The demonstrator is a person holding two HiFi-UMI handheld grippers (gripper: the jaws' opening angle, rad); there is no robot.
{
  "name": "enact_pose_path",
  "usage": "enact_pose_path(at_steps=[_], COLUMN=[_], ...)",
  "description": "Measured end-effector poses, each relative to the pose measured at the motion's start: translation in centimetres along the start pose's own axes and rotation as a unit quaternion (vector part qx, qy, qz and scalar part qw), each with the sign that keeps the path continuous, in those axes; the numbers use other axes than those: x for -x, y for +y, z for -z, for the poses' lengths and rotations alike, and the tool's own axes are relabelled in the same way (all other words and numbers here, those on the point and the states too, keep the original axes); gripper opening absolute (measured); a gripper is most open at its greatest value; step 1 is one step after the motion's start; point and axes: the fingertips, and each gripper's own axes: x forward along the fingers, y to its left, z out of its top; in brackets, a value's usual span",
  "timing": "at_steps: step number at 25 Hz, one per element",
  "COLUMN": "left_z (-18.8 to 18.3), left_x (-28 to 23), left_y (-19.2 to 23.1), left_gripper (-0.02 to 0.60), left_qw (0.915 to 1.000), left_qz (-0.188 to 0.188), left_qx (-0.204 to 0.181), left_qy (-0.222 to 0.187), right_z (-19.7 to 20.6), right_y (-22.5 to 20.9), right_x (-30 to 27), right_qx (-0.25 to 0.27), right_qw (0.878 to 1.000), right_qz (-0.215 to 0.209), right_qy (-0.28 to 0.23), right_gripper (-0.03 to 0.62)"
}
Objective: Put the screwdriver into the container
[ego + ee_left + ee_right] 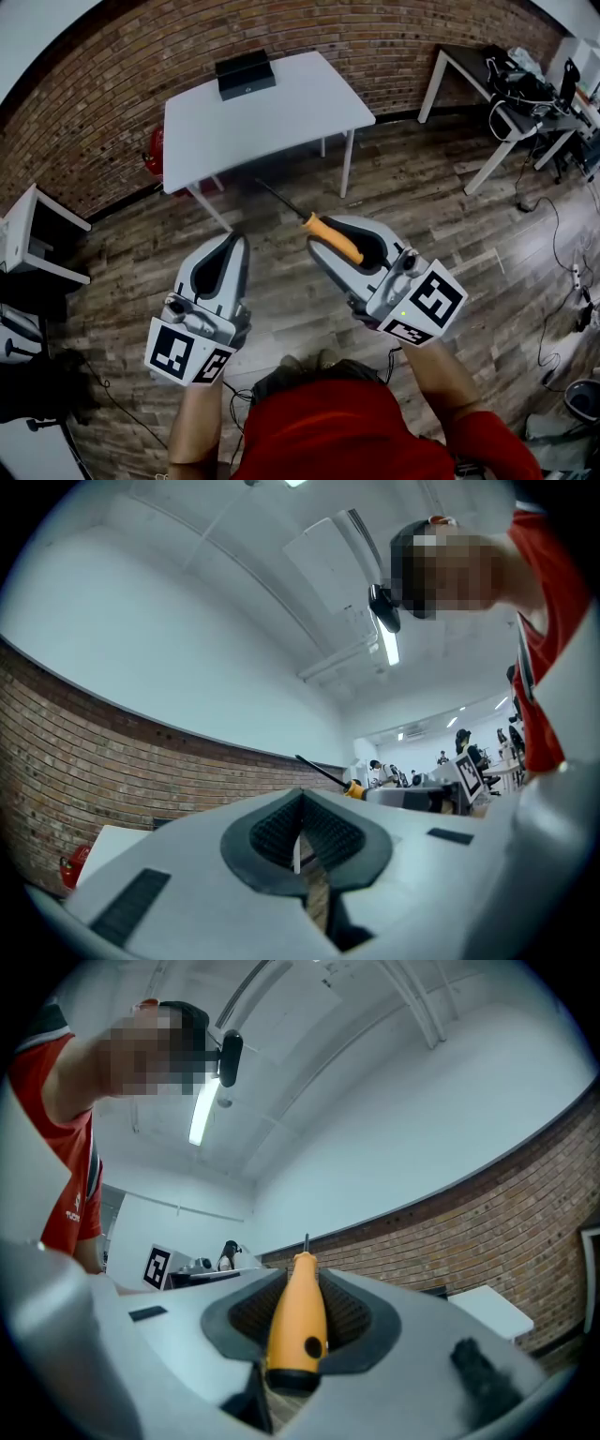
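Note:
My right gripper (345, 236) is shut on the screwdriver's (333, 240) orange handle. Its thin dark shaft points up and left toward the white table (281, 117). In the right gripper view the screwdriver (298, 1321) stands upright between the dark pads, tip just past them. The container (245, 74), a black box, sits at the table's far edge, well beyond both grippers. My left gripper (229, 249) is level with the right, to its left, shut with nothing in it. In the left gripper view its pads (281, 832) meet, and the screwdriver (325, 773) shows off to the right.
Both grippers hang above a wooden plank floor, short of the table. A red object (155, 150) sits under the table's left side by the brick wall. A second white table (487, 94) with cables and gear stands at the right, and a white shelf (37, 234) at the left.

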Motion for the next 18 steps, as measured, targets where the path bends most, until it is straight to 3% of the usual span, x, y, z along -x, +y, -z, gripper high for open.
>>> enact_pose_path(at_steps=[10,18], left_z=[0.6,1.2], left_x=[-2.0,-3.5], left_y=[-1.4,1.8], left_gripper=[0.012,0.012], left_qw=[0.9999,0.9999], left_qz=[-0.007,-0.008], left_qx=[-0.009,-0.008], left_qy=[0.009,0.006], right_z=[0.3,0.7], right_y=[-2.0,-3.9], right_x=[1.1,-1.2], right_qx=[-0.003,0.008], right_qw=[1.0,1.0], right_qz=[-0.015,-0.016], right_qy=[0.008,0.014], right_gripper=[0.115,0.115])
